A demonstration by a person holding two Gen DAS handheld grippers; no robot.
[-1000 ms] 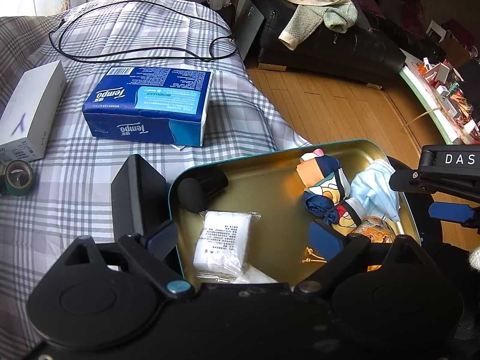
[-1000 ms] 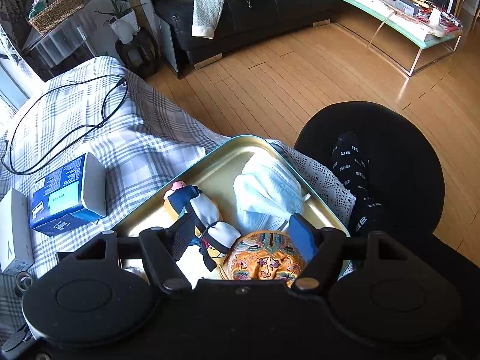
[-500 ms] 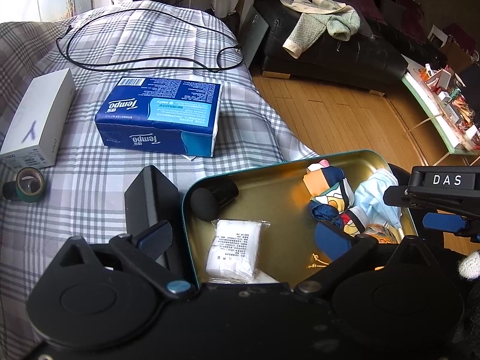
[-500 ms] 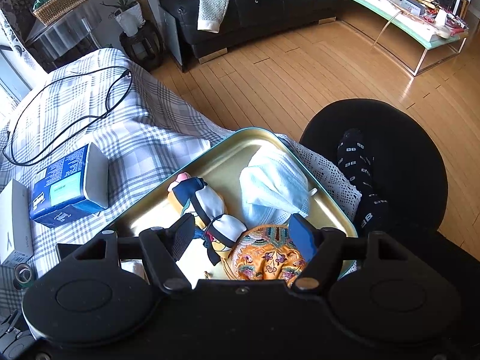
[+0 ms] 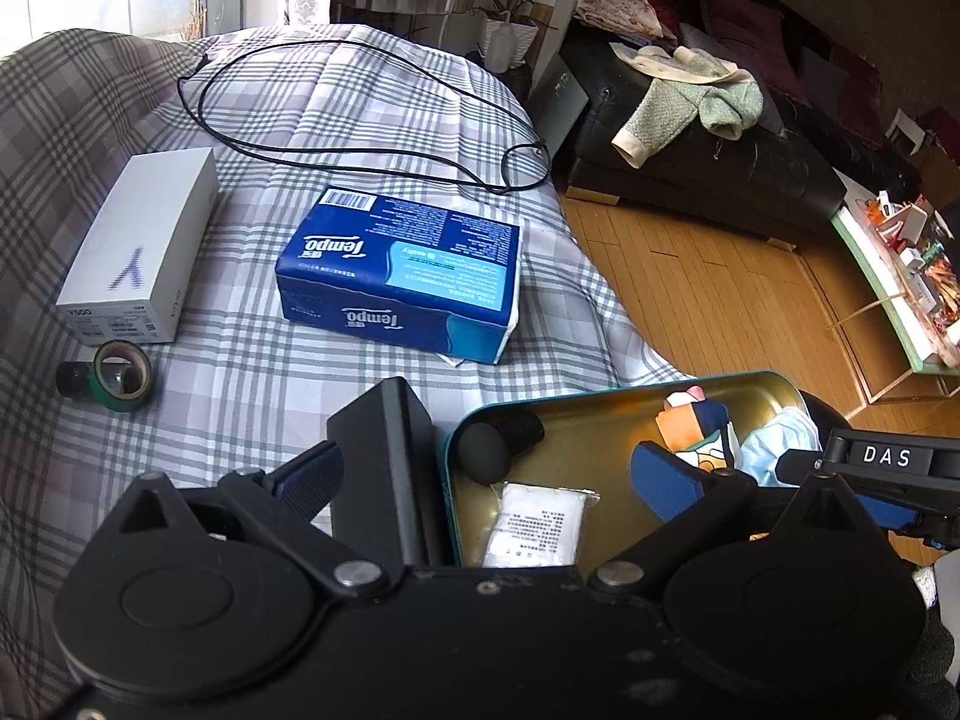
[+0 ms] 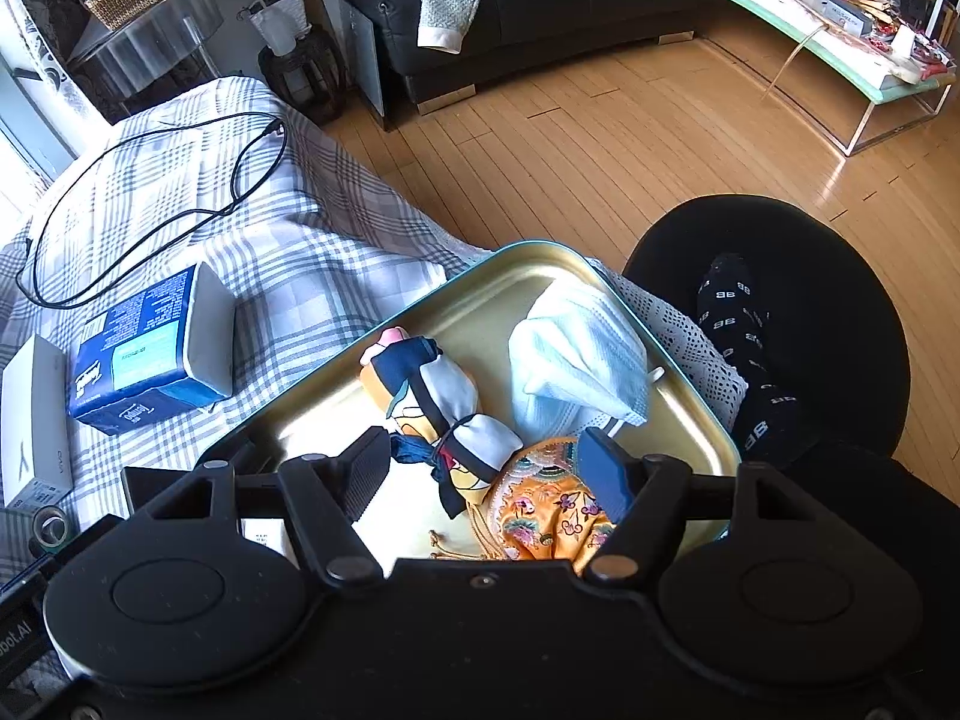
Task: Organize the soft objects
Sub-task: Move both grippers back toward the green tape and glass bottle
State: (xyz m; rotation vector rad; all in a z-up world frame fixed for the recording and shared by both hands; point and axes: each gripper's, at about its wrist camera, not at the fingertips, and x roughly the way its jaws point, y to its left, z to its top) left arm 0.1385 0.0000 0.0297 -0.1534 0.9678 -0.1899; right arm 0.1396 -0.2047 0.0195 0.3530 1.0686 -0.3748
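A teal metal tin (image 5: 756,384) (image 6: 678,384) with a gold inside lies on the plaid bed. It holds a knotted colourful scarf (image 6: 438,390) (image 5: 696,426), a light blue face mask (image 6: 576,360) (image 5: 780,444), an orange embroidered pouch (image 6: 540,516), a white packet (image 5: 540,525) and a black foam-tipped item (image 5: 498,447). My left gripper (image 5: 486,474) is open and empty over the tin's left rim. My right gripper (image 6: 486,462) is open and empty above the scarf and pouch.
A blue Tempo tissue pack (image 5: 408,276) (image 6: 150,354), a white box (image 5: 144,246), a green tape roll (image 5: 123,375) and a black cable (image 5: 360,114) lie on the bed. A black box (image 5: 384,462) stands left of the tin. A black stool (image 6: 798,312) carries a dark sock (image 6: 744,354).
Both grippers have drawn back and lifted away from the tin, still open. The tin's contents have not moved.
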